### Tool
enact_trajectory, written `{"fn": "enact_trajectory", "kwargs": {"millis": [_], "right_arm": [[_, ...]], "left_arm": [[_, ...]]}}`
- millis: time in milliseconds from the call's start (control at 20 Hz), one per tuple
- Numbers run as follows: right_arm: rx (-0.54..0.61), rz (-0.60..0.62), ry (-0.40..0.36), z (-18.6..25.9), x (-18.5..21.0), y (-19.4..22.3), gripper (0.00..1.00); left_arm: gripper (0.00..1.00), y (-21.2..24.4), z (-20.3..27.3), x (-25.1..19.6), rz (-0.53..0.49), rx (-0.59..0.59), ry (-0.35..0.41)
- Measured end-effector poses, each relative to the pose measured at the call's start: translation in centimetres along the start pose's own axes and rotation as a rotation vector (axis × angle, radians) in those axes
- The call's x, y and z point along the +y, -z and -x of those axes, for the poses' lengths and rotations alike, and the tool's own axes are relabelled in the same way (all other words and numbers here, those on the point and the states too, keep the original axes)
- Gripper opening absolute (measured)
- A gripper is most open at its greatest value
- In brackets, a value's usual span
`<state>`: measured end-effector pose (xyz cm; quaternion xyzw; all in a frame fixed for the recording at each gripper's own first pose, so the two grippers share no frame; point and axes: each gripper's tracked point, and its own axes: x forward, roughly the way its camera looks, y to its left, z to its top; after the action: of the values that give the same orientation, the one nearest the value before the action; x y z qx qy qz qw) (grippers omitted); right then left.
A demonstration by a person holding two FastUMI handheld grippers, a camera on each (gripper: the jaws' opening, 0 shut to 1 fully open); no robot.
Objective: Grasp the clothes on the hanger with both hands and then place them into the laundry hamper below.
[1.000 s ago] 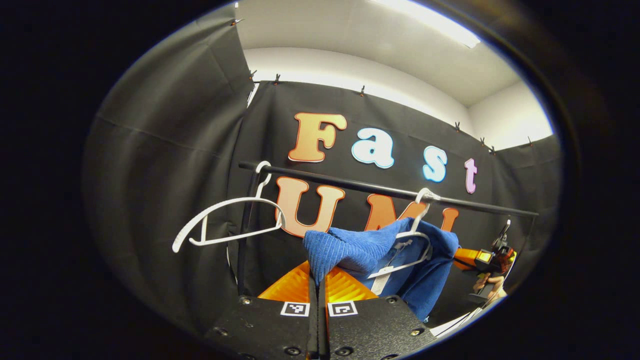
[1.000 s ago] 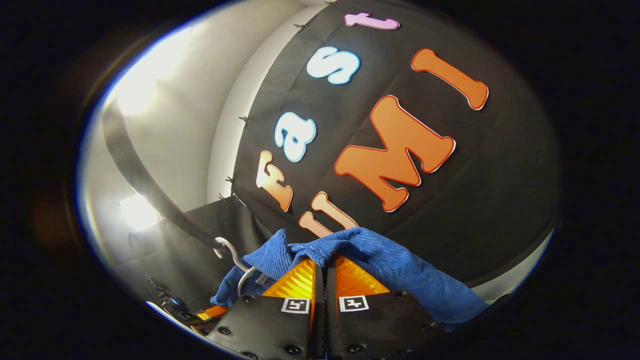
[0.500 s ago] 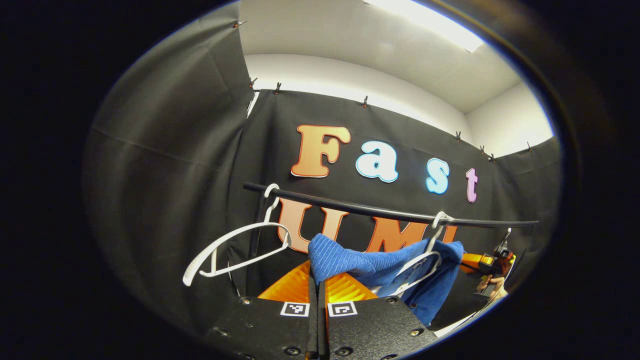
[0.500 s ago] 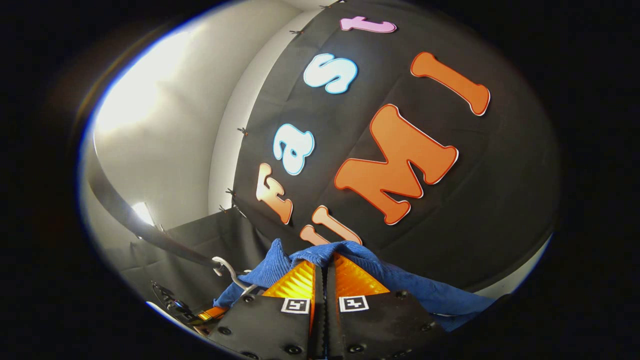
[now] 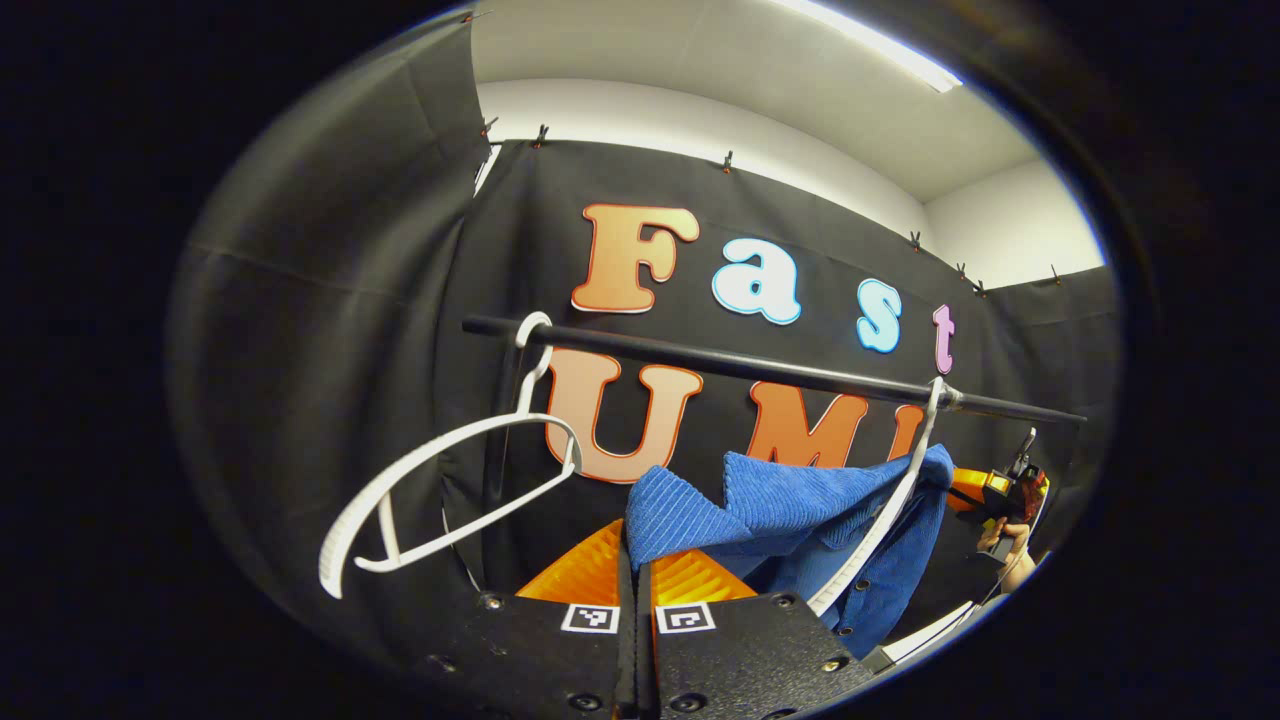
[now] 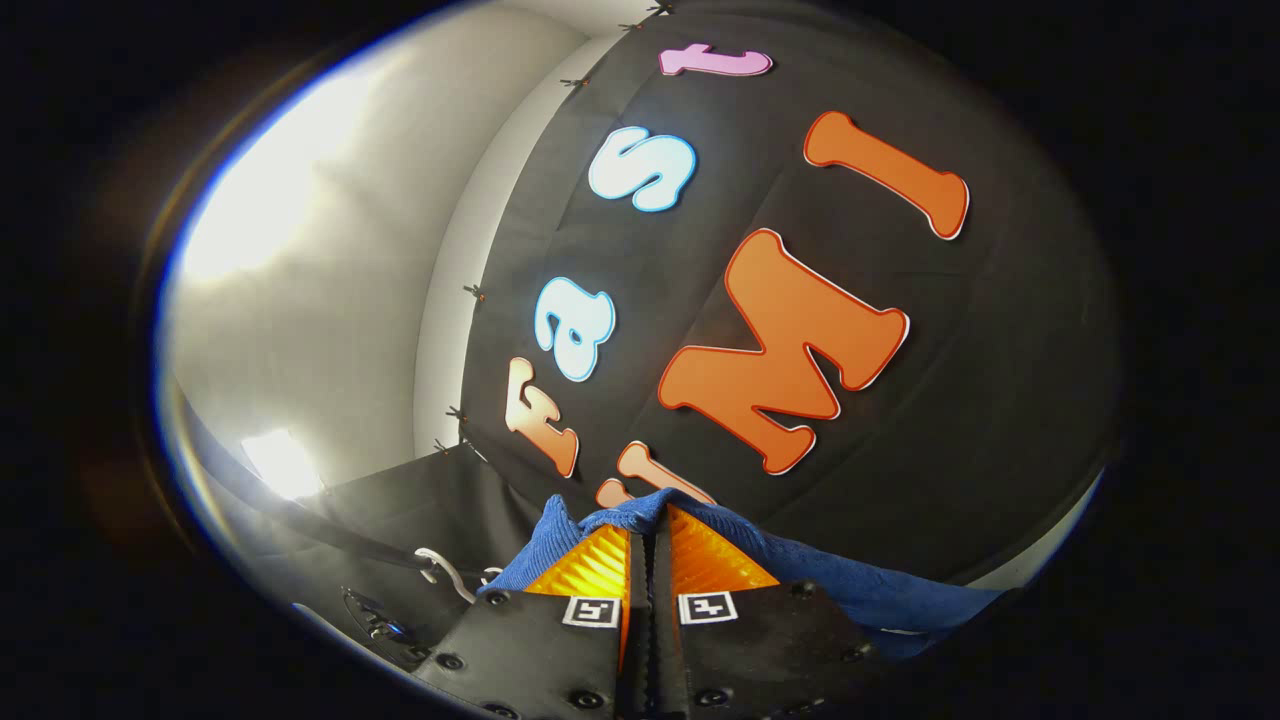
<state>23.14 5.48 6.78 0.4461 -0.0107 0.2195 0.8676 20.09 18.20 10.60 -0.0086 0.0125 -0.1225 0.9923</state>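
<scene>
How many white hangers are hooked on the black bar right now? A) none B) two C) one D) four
B: in the left gripper view an empty hanger hooks on the bar at its left end, and a second hanger hooks on farther right, with the blue garment draped around it.

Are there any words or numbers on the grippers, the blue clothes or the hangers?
None that can be read.
Left gripper and right gripper: square black-and-white marks, patterns, not letters.
Clothes: no writing seen.
Bare hanger and other hanger: plain.
</scene>
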Motion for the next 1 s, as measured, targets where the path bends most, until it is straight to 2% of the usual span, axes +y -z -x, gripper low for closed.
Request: {"fn": "enact_trajectory", "kwargs": {"millis": [400, 500, 850, 1000], "right_arm": [[-0.011, 0.010, 0.121, -1.0, -4.0, 0.3, 0.08], [-0.013, -0.003, 0.138, -0.6, -4.5, 0.6, 0.08], [0.019, 0.092, 0.223, 0.3, -5.7, 2.7, 0.08], [0.039, 0.114, 0.260, 1.3, -6.5, 3.7, 0.08]], "left_arm": [[0.00, 4.2, -1.8, -0.1, 0.020, 0.076, 0.055], [0.00, 5.3, -1.8, 0.4, 0.023, 0.085, 0.057], [0.00, 8.1, 0.0, 1.3, 0.086, 0.114, 0.053], [0.00, 9.1, 0.8, 1.4, 0.073, 0.127, 0.043]]}}
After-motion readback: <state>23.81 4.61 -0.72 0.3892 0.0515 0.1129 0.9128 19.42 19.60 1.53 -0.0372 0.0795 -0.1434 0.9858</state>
